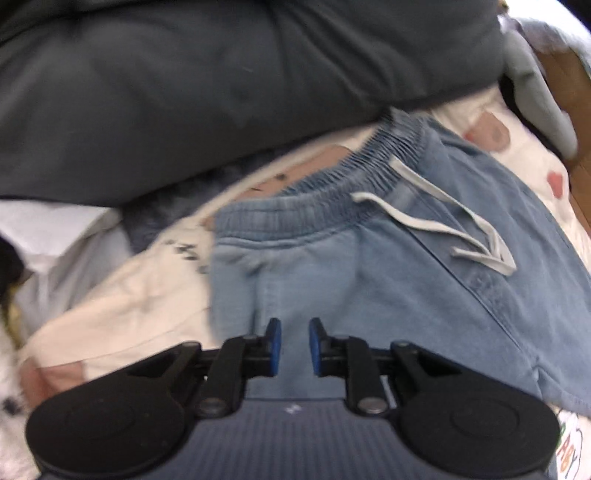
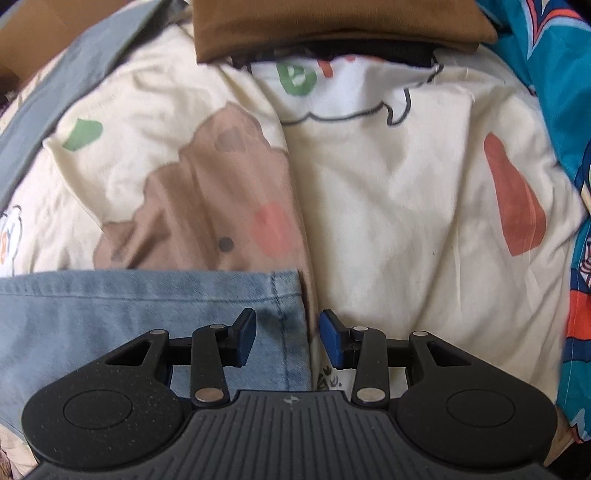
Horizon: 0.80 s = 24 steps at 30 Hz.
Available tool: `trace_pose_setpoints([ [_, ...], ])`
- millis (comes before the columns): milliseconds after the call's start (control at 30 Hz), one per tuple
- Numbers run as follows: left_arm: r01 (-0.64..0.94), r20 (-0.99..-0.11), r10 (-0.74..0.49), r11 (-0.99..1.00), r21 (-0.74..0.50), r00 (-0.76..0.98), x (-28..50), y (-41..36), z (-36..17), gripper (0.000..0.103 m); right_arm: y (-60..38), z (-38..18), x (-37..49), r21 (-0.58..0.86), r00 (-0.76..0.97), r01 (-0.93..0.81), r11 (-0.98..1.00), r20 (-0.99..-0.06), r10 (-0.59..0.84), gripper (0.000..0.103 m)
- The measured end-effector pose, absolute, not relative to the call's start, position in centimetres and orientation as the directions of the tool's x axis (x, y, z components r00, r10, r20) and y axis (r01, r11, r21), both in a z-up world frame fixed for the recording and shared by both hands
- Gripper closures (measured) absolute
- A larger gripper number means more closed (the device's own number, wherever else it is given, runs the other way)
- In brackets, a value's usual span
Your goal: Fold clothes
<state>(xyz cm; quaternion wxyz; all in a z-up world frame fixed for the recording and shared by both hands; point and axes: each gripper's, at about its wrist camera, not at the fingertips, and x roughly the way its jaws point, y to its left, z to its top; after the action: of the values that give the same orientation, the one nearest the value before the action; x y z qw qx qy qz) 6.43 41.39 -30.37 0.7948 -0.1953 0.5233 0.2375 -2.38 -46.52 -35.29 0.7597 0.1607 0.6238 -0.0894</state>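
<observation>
Light-blue denim shorts (image 1: 388, 280) are lying flat on a cream cartoon-print sheet (image 2: 399, 206), which is serving here as the landmark. In the left wrist view the elastic waistband (image 1: 332, 181) is pointing away from the camera and running on a slant, rising toward the right, with a white drawstring (image 1: 443, 229) trailing loose over the front panel; the garment's long axis is therefore running from the waistband down toward the near edge of the picture. The left gripper (image 1: 294, 345) is hovering above the blue cloth below the waistband, its blue pads standing a little apart with nothing clamped between them, so it is released. A dark grey garment (image 1: 221, 85) is filling the far side of the sheet beyond the waistband. In the right wrist view a stitched hem corner (image 2: 284, 288) of the shorts is lying on the sheet's brown bear print (image 2: 207, 184); the right gripper (image 2: 288, 341) is straddling that side edge, its jaws gaping, pressing on nothing. A brown folded cloth (image 2: 343, 26) is resting at the sheet's far edge, and a teal patterned fabric (image 2: 561, 92) is lying along its right side.
</observation>
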Motion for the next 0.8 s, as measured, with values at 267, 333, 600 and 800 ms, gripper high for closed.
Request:
trace_pose_setpoints([
  [267,-0.599,-0.94,0.199,0.801,-0.008,0.278,9.8,41.8,-35.0,0.087,-45.7,-34.7,-2.2,0.123,0.205,0.29,0.949,-0.977,0.064,0.058],
  [333,-0.607,-0.943,0.222,0.794,0.027,0.249,10.3,42.2,-35.8,0.092,-45.7,-34.6,-2.6,0.115,0.198,0.286,0.951,-0.978,0.059,0.058],
  [600,-0.672,-0.928,0.312,0.734,0.1,0.203,11.6,44.9,-36.7,0.1,-45.2,-33.8,-2.2,0.067,0.204,0.268,0.961,-0.979,0.011,0.058],
  [800,-0.654,-0.931,0.325,0.743,0.145,0.163,12.6,45.0,-36.6,0.1,-45.0,-32.6,-1.7,0.093,0.254,0.261,0.961,-0.967,0.024,0.058],
])
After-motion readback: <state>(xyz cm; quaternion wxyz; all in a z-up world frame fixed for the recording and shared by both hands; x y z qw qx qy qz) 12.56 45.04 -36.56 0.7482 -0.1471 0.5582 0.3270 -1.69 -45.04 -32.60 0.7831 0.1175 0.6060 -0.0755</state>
